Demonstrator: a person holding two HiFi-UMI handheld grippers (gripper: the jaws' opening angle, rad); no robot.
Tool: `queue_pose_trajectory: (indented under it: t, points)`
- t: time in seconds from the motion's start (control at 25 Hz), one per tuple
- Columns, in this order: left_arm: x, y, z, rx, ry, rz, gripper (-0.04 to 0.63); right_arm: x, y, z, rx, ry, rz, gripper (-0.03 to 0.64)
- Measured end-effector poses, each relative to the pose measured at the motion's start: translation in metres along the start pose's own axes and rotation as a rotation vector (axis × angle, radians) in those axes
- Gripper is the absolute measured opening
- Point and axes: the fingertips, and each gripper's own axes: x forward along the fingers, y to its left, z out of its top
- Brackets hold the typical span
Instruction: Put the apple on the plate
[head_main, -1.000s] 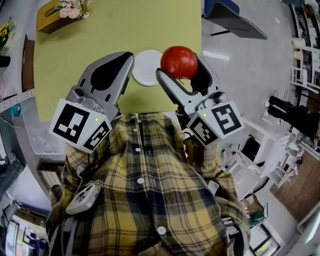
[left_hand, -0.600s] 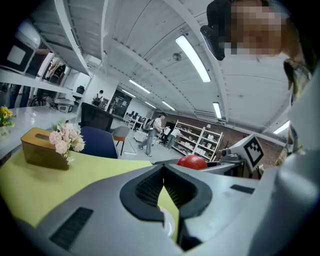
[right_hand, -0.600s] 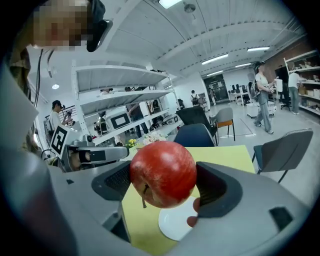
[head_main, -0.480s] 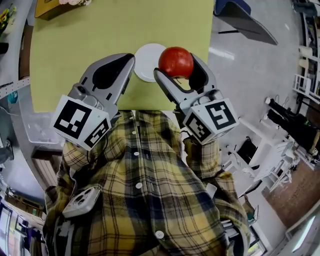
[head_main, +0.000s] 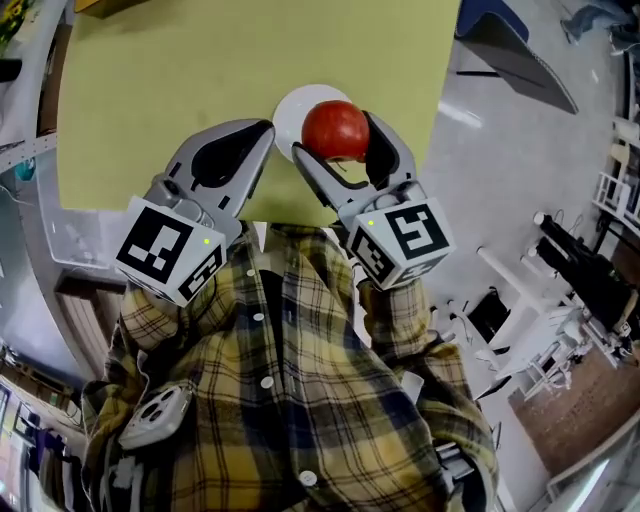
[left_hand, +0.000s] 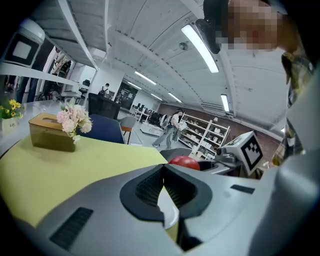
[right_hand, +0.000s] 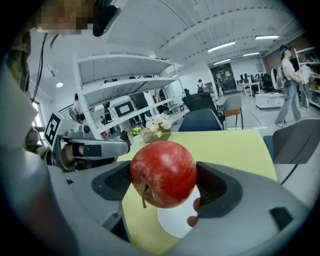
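My right gripper clamped the apple, raised over the plate near the table's near edge. Pickup was complete; lowering and release remained. My left gripper was closed, empty.

The apple hides most of the plate.

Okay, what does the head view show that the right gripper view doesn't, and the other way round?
Only the head view shows the person's plaid shirt and the marker cube on the right gripper. Only the right gripper view shows the stem of the apple, the flowers at the far end of the table, and a person walking in the background. Both show the red apple held in the right gripper with the white plate below it, the green table and the left gripper.
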Motion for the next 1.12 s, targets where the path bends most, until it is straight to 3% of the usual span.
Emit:
queue_pose_trajectory:
  t: [0.28,0.76,1.12]
  points:
    - [0.011,0.015,-0.027,-0.054,0.029,0.038,0.008,0.021,-0.002,-0.025,-0.003,0.046,0.044,0.380]
    - [0.031,0.031,-0.062,-0.106,0.063,0.051,0.008,0.049,-0.028,-0.079,-0.012,0.163,0.010,0.380]
    - [0.036,0.033,-0.072,-0.126,0.079,0.057,0.008,0.064,-0.043,-0.101,0.013,0.159,0.011,0.380]
